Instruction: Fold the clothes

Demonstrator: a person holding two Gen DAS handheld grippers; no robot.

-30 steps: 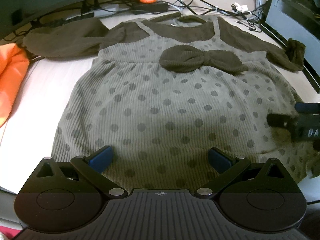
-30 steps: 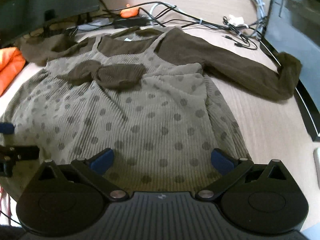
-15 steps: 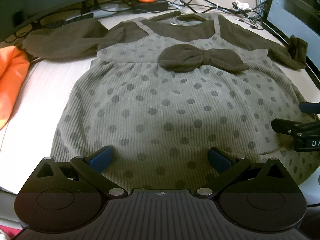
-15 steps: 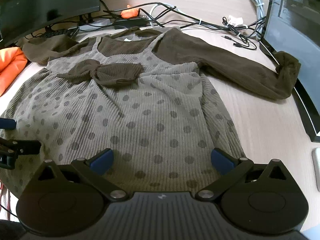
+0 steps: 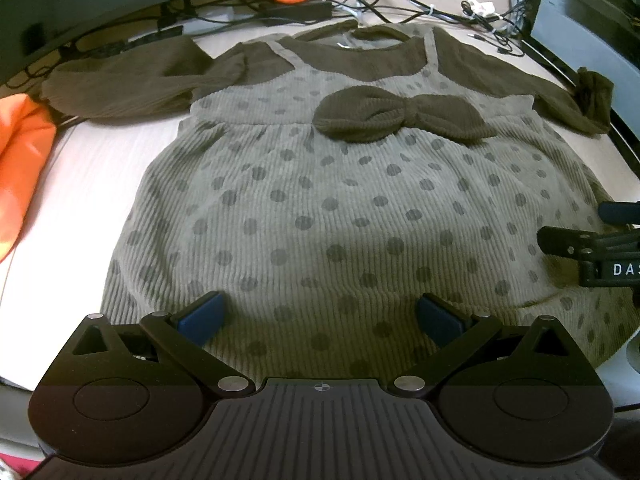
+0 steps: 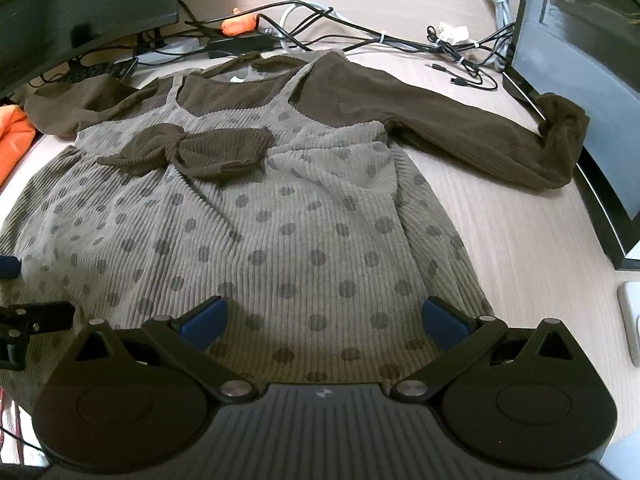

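A grey-green dotted corduroy dress (image 5: 320,216) (image 6: 280,240) lies flat, face up, on a pale wooden table (image 5: 100,168) (image 6: 520,240). It has dark brown sleeves and a dark brown bow (image 5: 400,118) (image 6: 192,150) on the chest. My left gripper (image 5: 320,318) hovers open over the hem's left half, nothing between its blue pads. My right gripper (image 6: 322,318) stands open over the hem's right half, also holding nothing. Each gripper's fingers show at the edge of the other's view. The right sleeve (image 6: 480,136) stretches out toward a monitor.
An orange cloth (image 5: 20,168) lies at the table's left. Cables and a power adapter (image 6: 240,42) run along the back. Dark monitors stand at the back left (image 6: 80,8) and along the right (image 6: 580,80). A white object (image 6: 630,320) sits at the right edge.
Both grippers have drawn back slightly toward the hem and stayed open. The dress has not moved.
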